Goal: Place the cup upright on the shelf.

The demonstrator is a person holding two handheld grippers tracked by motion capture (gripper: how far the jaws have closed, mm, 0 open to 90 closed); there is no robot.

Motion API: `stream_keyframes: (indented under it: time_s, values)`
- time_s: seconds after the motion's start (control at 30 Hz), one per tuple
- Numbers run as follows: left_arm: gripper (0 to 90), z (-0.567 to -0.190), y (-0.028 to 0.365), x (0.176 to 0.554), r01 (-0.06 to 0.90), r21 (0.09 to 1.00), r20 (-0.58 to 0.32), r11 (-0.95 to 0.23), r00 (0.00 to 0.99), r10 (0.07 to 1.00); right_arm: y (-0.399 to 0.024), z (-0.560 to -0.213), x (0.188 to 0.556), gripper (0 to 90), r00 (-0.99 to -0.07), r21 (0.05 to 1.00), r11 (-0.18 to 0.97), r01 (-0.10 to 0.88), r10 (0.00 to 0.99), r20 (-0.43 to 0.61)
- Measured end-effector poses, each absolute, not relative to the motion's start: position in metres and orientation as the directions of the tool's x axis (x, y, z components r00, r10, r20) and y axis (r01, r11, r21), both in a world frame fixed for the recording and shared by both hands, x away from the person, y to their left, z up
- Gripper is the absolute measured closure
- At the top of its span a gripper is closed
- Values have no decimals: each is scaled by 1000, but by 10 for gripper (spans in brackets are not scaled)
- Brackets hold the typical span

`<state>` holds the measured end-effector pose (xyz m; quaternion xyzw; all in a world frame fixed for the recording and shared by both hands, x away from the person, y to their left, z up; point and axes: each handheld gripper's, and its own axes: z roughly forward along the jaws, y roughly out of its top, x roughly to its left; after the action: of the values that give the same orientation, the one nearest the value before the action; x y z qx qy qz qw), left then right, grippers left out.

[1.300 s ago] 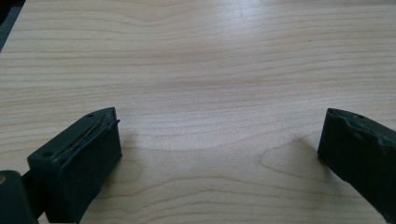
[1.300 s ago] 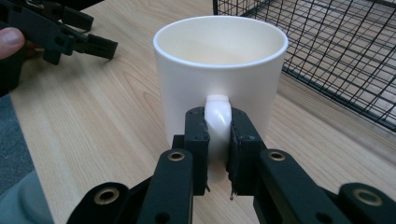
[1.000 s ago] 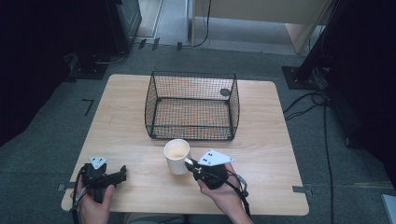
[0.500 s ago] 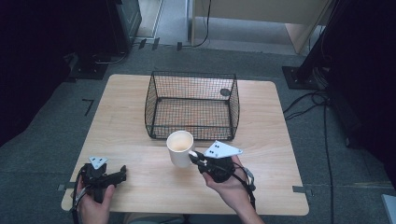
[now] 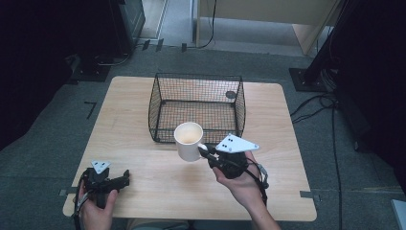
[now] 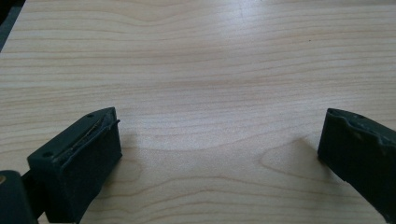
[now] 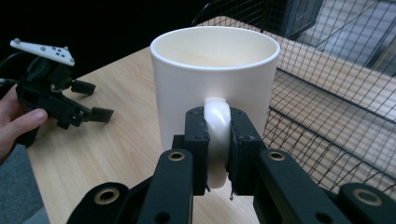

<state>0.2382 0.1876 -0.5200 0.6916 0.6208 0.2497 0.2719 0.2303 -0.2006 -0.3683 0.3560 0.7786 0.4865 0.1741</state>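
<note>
Clamped on the handle of a white mug (image 7: pixel 215 84) are the two black jaws of the right gripper (image 7: pixel 217 149), as is seen in the right gripper view, where the handle is pinched between them and the mug is held upright with its open mouth uppermost; in the high view the right gripper (image 5: pixel 209 154) is held by the right hand (image 5: pixel 239 184) toward five o'clock of the wooden table (image 5: pixel 143 120), and the mug (image 5: pixel 188 141) is carried just at the near wall of the black wire basket (image 5: pixel 197 109), which is set toward twelve o'clock of the tabletop; whether the mug is clear of the table cannot be told. Well apart are the jaws of the left gripper (image 6: pixel 219 144), with bare wood grain seen between them in the left gripper view; that gripper (image 5: pixel 119 179) is held low by the left hand (image 5: pixel 95 211) at about seven o'clock of the table, near its front edge; a dark round object (image 5: pixel 231 95) is seen at the basket's far right corner, too small to be identified.
</note>
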Motion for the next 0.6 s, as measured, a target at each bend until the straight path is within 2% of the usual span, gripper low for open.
stream_keyframes:
  time_s: [0.6]
  values:
    - [0,-520,188,238,723,686,7,-81,104,995,-224,-335,258,807,-625,912,208,354,778,65]
